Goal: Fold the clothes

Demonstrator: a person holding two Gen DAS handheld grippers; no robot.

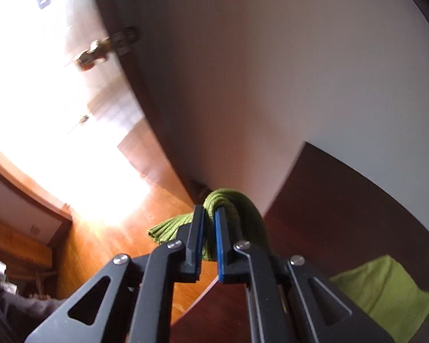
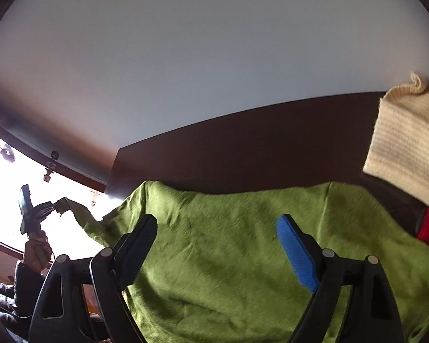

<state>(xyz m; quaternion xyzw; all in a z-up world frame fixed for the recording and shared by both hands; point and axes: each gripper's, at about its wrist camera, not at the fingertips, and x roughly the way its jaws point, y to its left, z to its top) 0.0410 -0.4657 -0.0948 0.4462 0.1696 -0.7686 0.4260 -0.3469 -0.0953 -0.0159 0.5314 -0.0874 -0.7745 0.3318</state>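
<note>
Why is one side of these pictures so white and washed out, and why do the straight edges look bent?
Left wrist view: strong daylight on the wooden floor burns the left side out to white, and the door handle there is smeared by blur. Right wrist view: the same glare fills the lower left, leaving the left gripper a dark silhouette. In both, the fisheye lens bows the table edge.

The garment [image 2: 243, 245] lies on the table [image 2: 243, 148], a knitted piece [image 2: 409, 143] at its right, wall [image 2: 214, 57] behind.
</note>
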